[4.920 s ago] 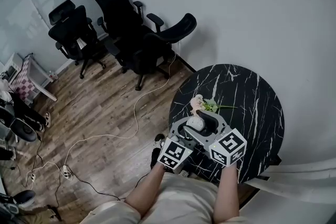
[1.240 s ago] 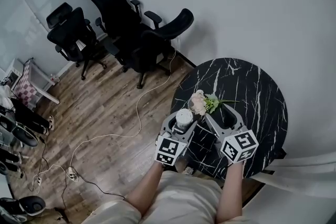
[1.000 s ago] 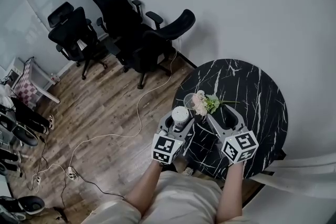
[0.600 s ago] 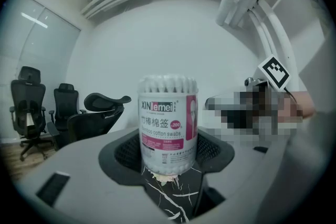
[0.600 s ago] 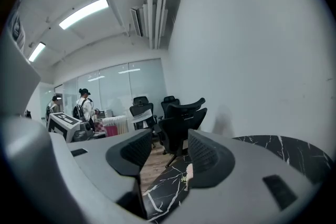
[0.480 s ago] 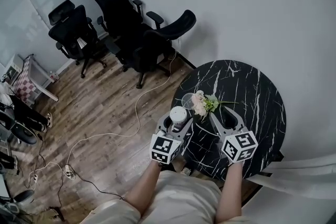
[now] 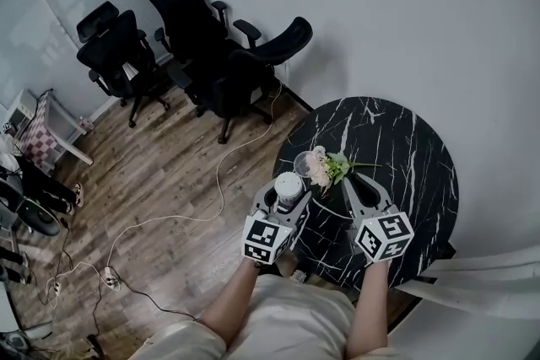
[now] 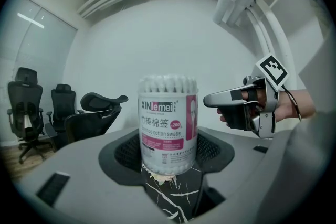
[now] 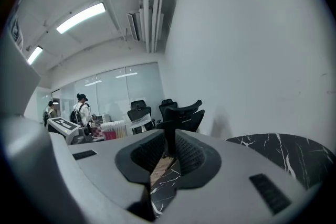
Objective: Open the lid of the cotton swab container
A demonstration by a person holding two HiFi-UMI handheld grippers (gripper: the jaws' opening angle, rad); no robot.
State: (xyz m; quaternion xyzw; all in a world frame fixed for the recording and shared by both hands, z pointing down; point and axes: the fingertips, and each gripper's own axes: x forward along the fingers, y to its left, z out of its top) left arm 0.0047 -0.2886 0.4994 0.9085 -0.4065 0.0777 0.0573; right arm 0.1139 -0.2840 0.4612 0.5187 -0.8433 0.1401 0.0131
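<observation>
the left gripper [image 7: 288, 193] is pinching the cotton swab container [image 8: 167, 123] between its two pads. the container is standing upright, with the white swab tips showing at its top. it is being held at the left edge of the black marble table [image 7: 405, 156]. whether its bottom is touching the table, i cannot tell. the clear lid [image 7: 302, 162] is lying on the table just beyond the container, beside the small bunch of flowers [image 7: 325, 167]. the right gripper [image 7: 355, 181] is hanging to the right of the flowers. its jaws have just been closing and are now standing almost together, with only a narrow slit and nothing between them.
</observation>
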